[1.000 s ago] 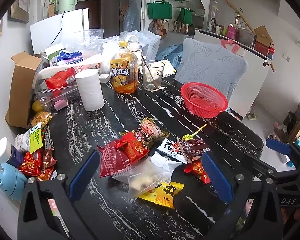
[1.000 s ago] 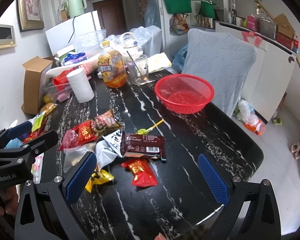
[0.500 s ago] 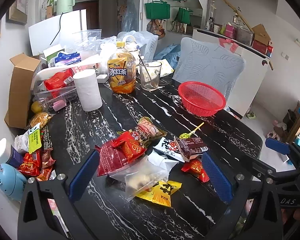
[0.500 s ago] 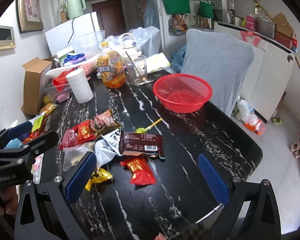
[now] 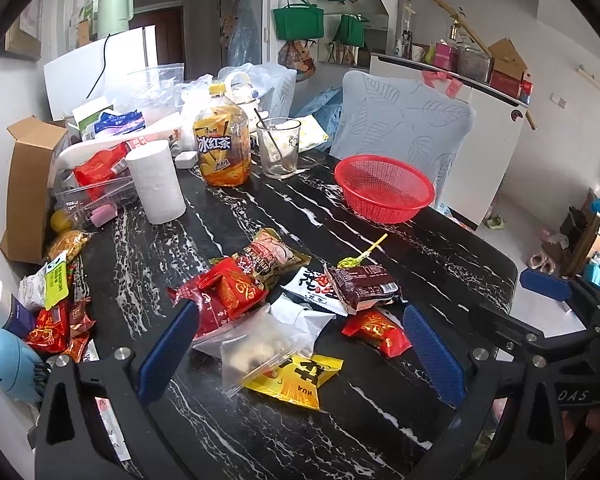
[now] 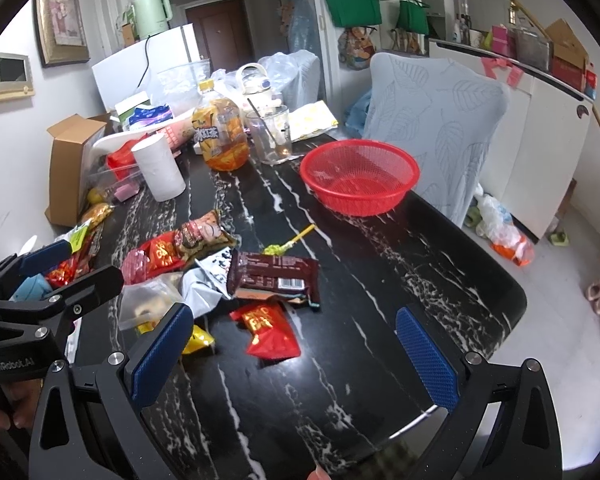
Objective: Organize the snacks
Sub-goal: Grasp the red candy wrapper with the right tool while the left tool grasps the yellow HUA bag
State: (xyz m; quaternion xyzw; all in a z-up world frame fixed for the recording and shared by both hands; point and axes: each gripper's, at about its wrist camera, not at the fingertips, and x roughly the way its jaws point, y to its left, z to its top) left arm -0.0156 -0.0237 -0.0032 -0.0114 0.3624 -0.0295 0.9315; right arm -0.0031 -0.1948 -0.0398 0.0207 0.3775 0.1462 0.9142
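Fingers of both grippers, left gripper (image 5: 300, 344) and right gripper (image 6: 292, 354), are hanging spread, empty; right should be descending onto the small red packet (image 6: 270, 330) at twelve o'clock, then heading for the red basket (image 6: 358, 176).

- The iced tea bottle (image 5: 222, 148) at the far end of my table carries a label reading "冰红茶" in white characters.
- The yellow packet (image 5: 296, 380) lying nearest my left gripper (image 5: 300, 352) shows "HUA" in black.
- The body of my left gripper, seen from the right wrist view, is marked "GenRobot.AI".
- My right gripper (image 5: 548, 312) shows "DAS" on its frame.
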